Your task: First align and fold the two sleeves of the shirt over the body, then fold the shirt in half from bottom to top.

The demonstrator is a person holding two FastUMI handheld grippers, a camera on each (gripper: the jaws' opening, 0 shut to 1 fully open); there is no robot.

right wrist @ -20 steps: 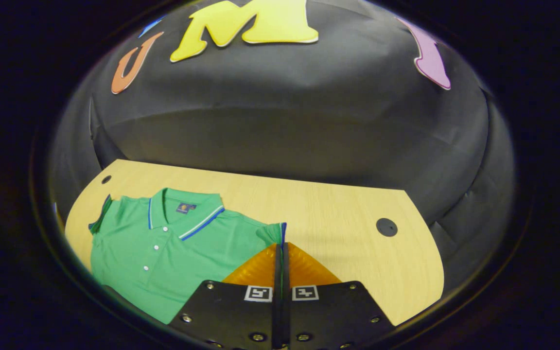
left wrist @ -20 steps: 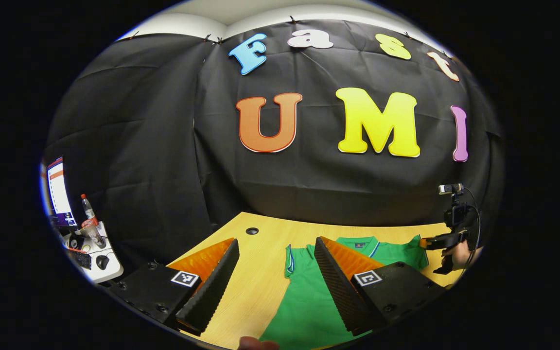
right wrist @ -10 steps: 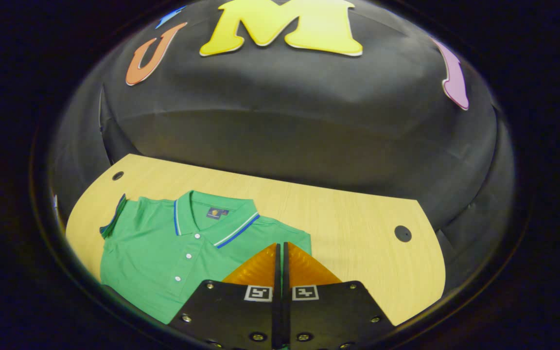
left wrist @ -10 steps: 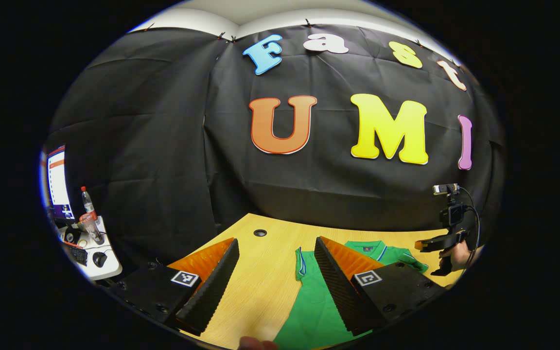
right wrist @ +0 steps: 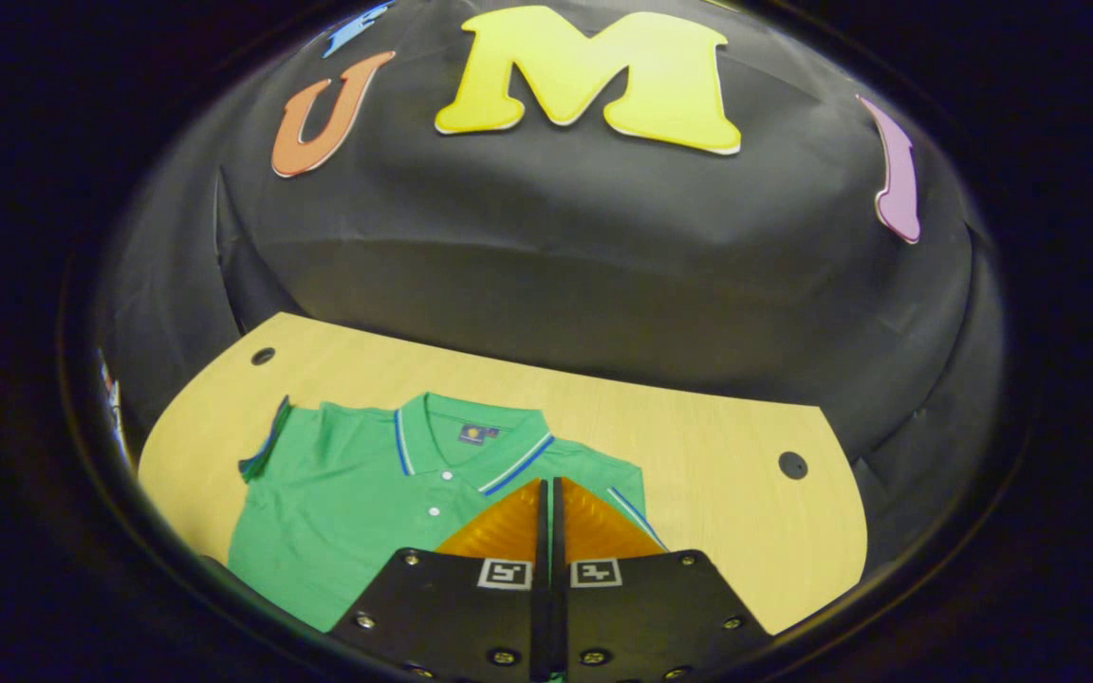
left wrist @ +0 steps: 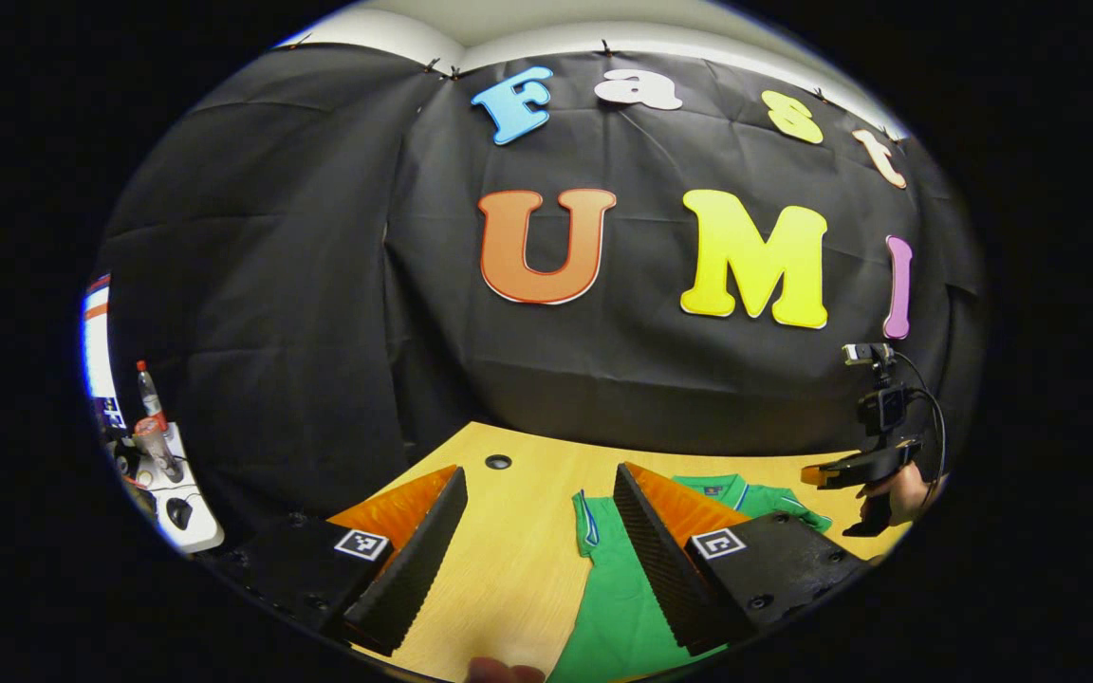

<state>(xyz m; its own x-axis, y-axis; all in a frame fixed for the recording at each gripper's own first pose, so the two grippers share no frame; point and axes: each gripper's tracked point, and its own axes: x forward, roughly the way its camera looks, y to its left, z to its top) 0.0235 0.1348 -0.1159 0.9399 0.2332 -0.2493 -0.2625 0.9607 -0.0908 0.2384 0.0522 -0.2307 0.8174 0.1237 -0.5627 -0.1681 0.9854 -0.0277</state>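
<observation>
The left hand-held gripper (left wrist: 532,498) is held with its two fingers spread wide apart, nothing between them. The right hand-held gripper (right wrist: 547,493) has its fingers pressed together with a thin strip of green cloth pinched in the slit. In the left gripper view a hand (left wrist: 899,493) grips that right hand-held gripper's handle, raised at the far right.

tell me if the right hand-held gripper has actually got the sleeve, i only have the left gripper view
Observer: Yes. In the right gripper view the right hand-held gripper is shut on the sleeve; a green strip shows between its fingers.
Operator: shirt face up or down
Observer: Face up: the white buttons below the collar show.
Operator: what's on the table past that sleeve
Observer: The table there has one dark round hole.
</observation>
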